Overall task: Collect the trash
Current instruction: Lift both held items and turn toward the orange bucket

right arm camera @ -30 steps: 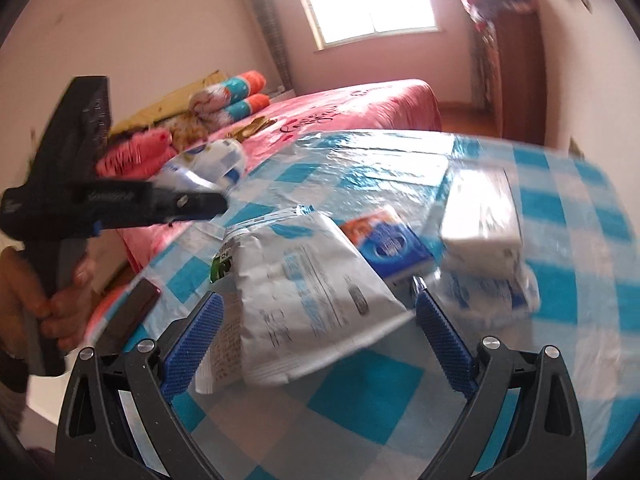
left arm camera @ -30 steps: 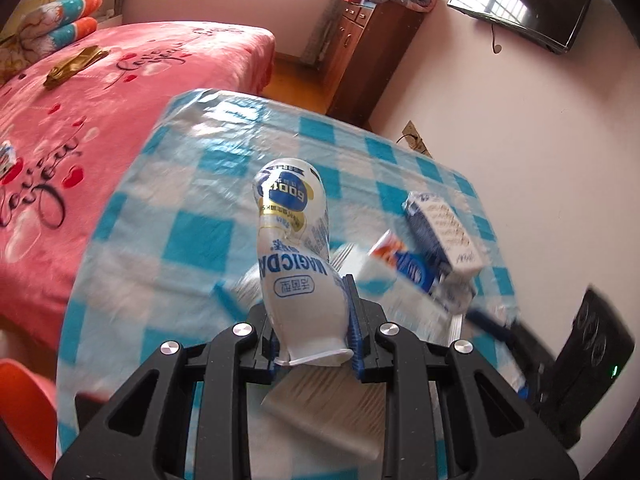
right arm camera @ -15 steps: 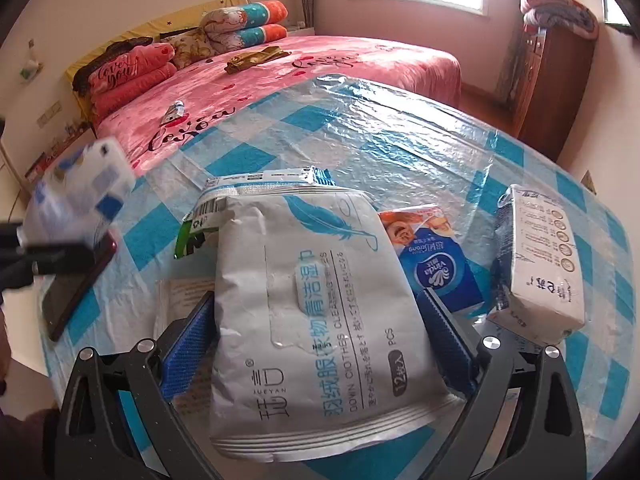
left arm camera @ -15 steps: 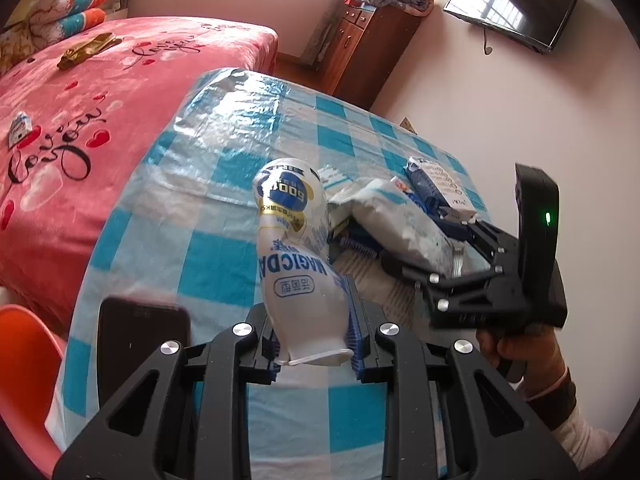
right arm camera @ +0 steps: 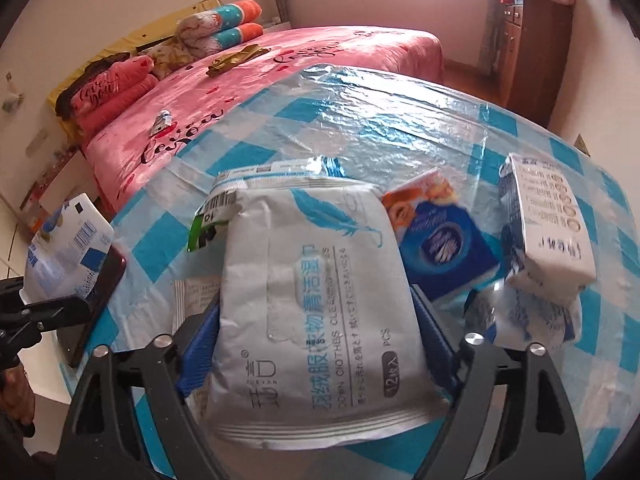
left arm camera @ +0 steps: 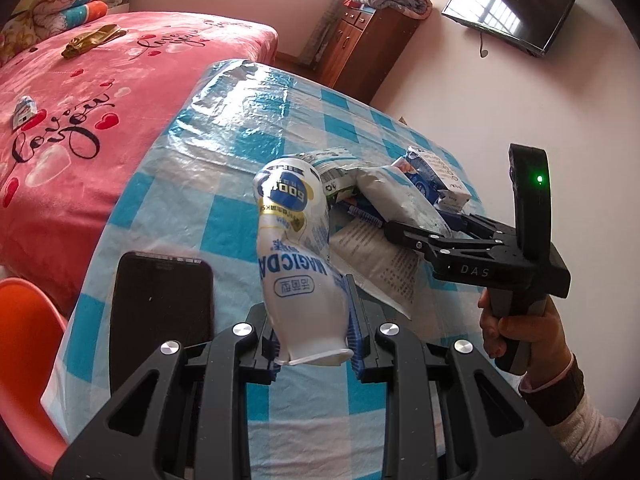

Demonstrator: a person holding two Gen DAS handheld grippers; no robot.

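My left gripper (left arm camera: 312,320) is shut on a white squeezed plastic bottle (left arm camera: 298,256) with blue print, held above the near edge of the blue checked table (left arm camera: 240,120). The bottle also shows at the left in the right wrist view (right arm camera: 68,252). My right gripper (right arm camera: 316,320) has its blue pads against both sides of a grey wet-wipe pack (right arm camera: 316,292) lying on the table. The right gripper also shows in the left wrist view (left arm camera: 404,224), with the pack (left arm camera: 392,196) between its fingers.
A blue tissue pack (right arm camera: 444,244) and a white tissue pack (right arm camera: 548,236) lie right of the wipes. A printed paper sheet (left arm camera: 376,260) lies under the pack. A black phone (left arm camera: 160,304) lies at the table's near left. A pink bed (left arm camera: 80,80) stands left, an orange chair (left arm camera: 24,360) below.
My right gripper has moved forward over the wet-wipe pack and narrowed until its pads touch the pack's sides. My left gripper, still holding the bottle, has drawn back toward the table's near edge.
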